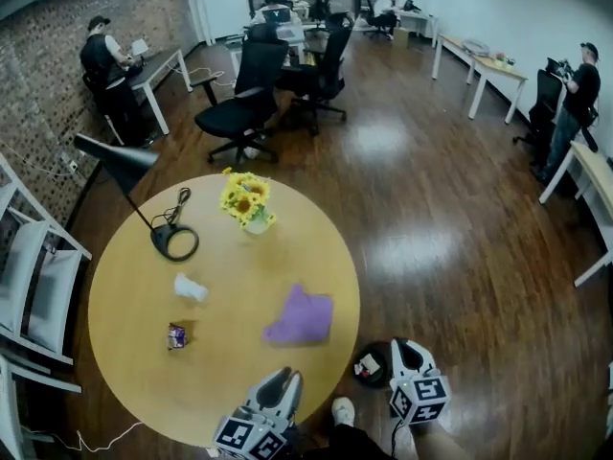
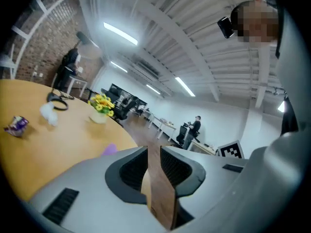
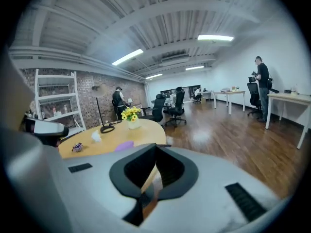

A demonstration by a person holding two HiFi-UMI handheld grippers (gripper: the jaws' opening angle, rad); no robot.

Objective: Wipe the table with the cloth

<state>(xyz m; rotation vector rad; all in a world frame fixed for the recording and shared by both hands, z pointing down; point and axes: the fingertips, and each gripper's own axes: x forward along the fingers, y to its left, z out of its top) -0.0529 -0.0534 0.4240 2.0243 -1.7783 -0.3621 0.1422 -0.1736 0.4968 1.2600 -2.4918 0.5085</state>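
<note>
Cloth (image 1: 301,318): purple, loosely rumpled, lying flat on the near right part of the table, close to the edge. Touched by neither gripper. Visible again as a small purple patch of cloth (image 2: 110,149) beyond the jaws in the left gripper view, and likewise (image 3: 124,145) in the right gripper view.

Table (image 1: 124,295): round, light wood top, standing on a dark wooden floor.

Left gripper (image 1: 287,379): low in the head view, over the table's near edge, near the cloth but apart from it. Jaws parted by a narrow gap, only floor visible in that gap. Nothing held.

Right gripper (image 1: 407,349): off the table to its right, over the floor. Jaw tips closed together, nothing between them.

Also on the table:
- Vase of sunflowers (image 1: 245,199), upright, at the far side.
- Desk lamp (image 1: 174,242), black, round base just left of the vase, shade tilted out past the far left edge, cord looped beside the base.
- White wad (image 1: 190,287), crumpled, left of the cloth and well apart from it.
- Small wrapper (image 1: 176,334), purplish, nearer than the wad.

Off the table:
- Black tub (image 1: 369,364), on the floor between the table edge and the right gripper; contents not identifiable.
- Office chairs (image 1: 244,103), black, beyond the table.
- Shoe (image 1: 343,410), light-coloured, at the bottom between the two grippers.
</note>
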